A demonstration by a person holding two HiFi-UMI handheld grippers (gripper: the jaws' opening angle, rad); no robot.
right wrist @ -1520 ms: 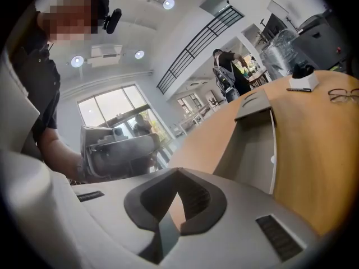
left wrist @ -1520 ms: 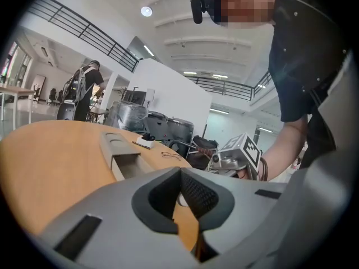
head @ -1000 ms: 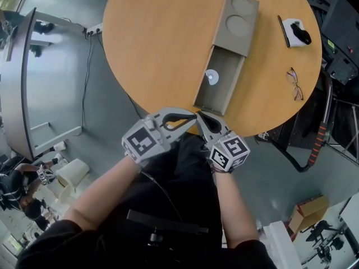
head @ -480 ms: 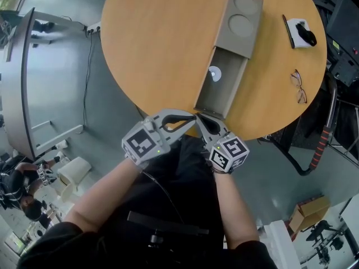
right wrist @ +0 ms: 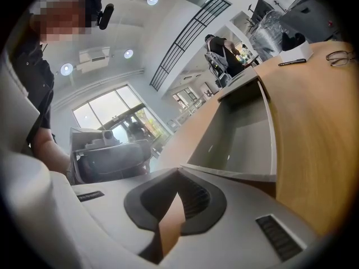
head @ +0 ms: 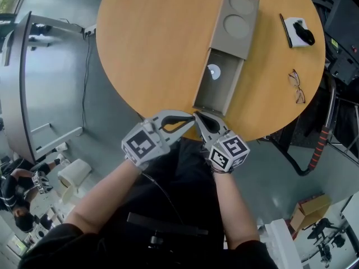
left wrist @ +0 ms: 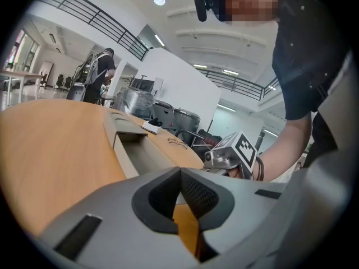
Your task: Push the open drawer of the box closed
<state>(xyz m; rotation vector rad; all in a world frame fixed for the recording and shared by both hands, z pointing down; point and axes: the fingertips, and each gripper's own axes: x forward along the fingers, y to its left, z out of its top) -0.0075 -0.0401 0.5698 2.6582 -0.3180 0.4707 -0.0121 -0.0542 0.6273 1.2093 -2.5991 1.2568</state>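
Note:
A long grey box [head: 234, 21] lies on the round wooden table [head: 157, 43], its open drawer [head: 217, 87] pulled out toward me with a small white disc [head: 213, 72] inside. The drawer [left wrist: 137, 153] runs away from the left gripper's camera, and its front wall [right wrist: 235, 172] lies just ahead of the right jaws. My left gripper [head: 192, 116] and right gripper [head: 196, 116] are both shut and empty. Their tips meet at the table's near edge, right at the drawer's front left corner.
A pen and a white holder with a black object [head: 296, 31] lie at the table's far right, glasses [head: 295, 86] nearer. A black chair frame [head: 320, 139] stands right of the table. A person [left wrist: 95, 74] stands in the background.
The box and drawer have shifted slightly in the head view as the camera moved. Both grippers stay shut at the drawer's front corner.

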